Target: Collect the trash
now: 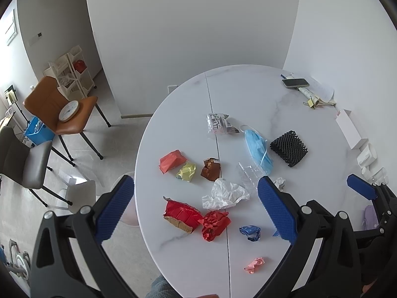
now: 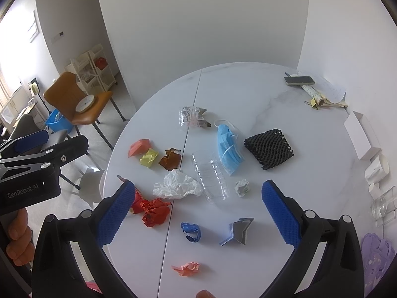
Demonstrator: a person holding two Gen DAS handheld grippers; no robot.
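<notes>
both grippers, left gripper (image 1: 196, 207) and right gripper (image 2: 198, 211), apart, hovering over table (image 1: 248, 94) near edge; trash scattered mid-table.

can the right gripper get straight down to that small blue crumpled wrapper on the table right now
Probably yes. The right gripper is open above the table, and the blue crumpled wrapper lies alone between its fingers' line of sight, nothing covering it.

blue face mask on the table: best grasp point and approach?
Probably pinch the bunched pleated body of the blue face mask at mid-length, coming from above with the jaws across its narrow width. It lies flat and elongated; its thin white ear loops would likely slip. Clear plastic tray borders its left edge.
</notes>
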